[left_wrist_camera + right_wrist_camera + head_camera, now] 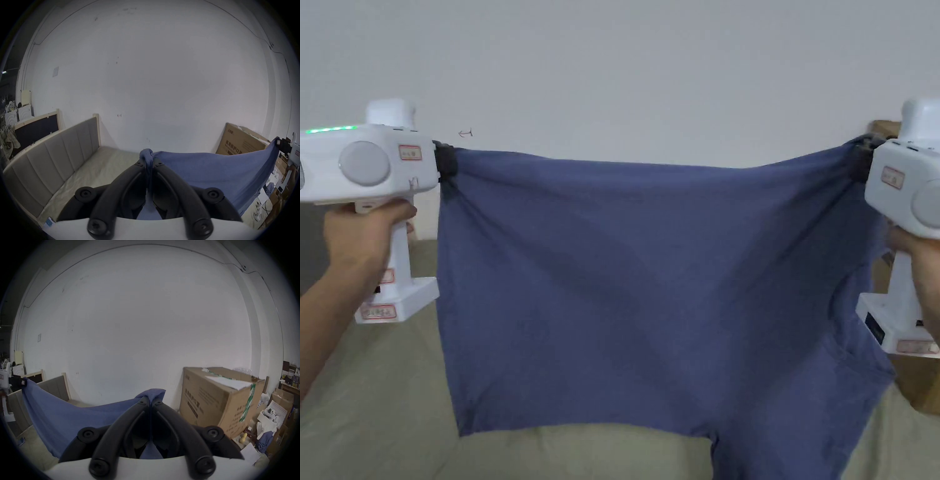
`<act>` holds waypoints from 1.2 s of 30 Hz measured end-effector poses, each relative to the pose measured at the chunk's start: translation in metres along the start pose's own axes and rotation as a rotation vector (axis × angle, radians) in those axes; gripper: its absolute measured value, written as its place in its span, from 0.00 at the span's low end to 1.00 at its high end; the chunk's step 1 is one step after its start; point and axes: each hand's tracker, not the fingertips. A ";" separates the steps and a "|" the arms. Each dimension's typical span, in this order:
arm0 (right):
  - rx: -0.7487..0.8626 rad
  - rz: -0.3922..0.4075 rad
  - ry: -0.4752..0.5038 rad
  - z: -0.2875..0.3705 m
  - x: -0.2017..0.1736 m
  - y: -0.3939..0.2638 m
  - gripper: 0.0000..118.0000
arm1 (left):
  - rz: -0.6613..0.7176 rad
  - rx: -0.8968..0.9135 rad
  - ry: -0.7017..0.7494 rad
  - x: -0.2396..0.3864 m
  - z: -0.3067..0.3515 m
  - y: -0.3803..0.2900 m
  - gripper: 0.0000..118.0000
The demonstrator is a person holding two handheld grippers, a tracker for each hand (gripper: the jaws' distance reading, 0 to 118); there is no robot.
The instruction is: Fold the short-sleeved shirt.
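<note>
Bed (100, 164) with padded headboard (53, 152); white wall (650, 75); large cardboard box (215, 400); scattered papers (267, 417).

You stand in a storage-like room with bedroom furniture. A bed (90, 168) with a padded grey headboard (53, 151) is against a bare white wall (146, 81). On the other side, a big cardboard box (215, 400) and a heap of smaller boxes and papers (269, 415) fill the corner.
</note>
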 end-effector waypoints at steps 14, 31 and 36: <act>0.006 0.009 0.038 -0.068 0.004 -0.036 0.01 | -0.047 0.006 0.037 0.003 -0.091 -0.021 0.04; -0.364 -0.071 0.094 -0.057 0.015 -0.262 0.01 | -0.030 -0.331 0.020 -0.021 -0.107 -0.254 0.04; -0.452 -0.061 0.119 0.016 0.021 -0.307 0.01 | -0.031 -0.442 0.024 -0.035 -0.044 -0.314 0.04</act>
